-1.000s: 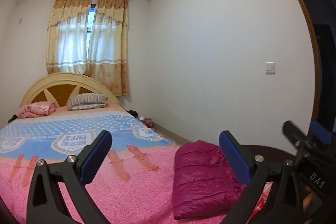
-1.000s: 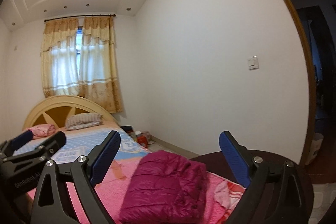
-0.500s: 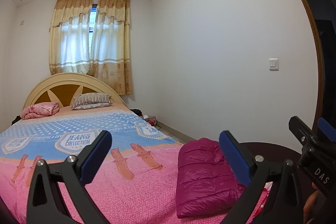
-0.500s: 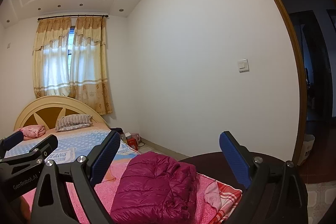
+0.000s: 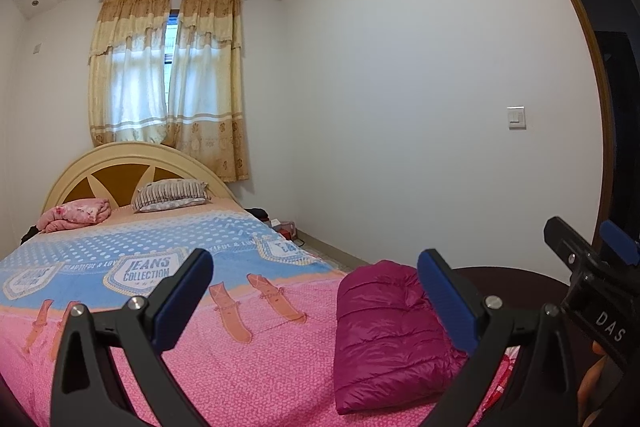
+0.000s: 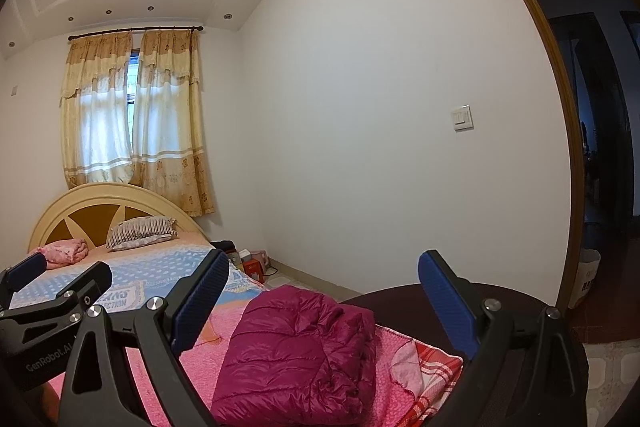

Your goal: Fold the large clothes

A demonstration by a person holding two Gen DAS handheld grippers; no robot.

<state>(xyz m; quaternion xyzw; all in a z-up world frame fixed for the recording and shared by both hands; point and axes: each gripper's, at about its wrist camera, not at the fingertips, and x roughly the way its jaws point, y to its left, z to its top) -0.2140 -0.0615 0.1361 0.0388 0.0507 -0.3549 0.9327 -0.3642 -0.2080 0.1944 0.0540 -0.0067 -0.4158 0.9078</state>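
A magenta puffer jacket (image 5: pixel 384 339) (image 6: pixel 298 351) lies folded into a compact bundle at the near right corner of the bed (image 5: pixel 224 367), on its pink cover. My left gripper (image 5: pixel 316 291) hovers open above the bed, holding nothing, with the jacket behind its right finger. My right gripper (image 6: pixel 324 291) is also open and empty, raised above the jacket. The other gripper shows at the edge of each wrist view.
The bed (image 6: pixel 160 267) has a blue and pink cover, a striped pillow (image 5: pixel 170 193) and a rolled pink blanket (image 5: pixel 76 213) by the headboard. A dark round table (image 6: pixel 404 301) sits at the bed's corner. White wall to the right, open doorway (image 6: pixel 592 147) far right.
Both grippers have lifted and tilted slightly upward, so the jacket and bed sit lower in both views. The jacket itself has not moved.
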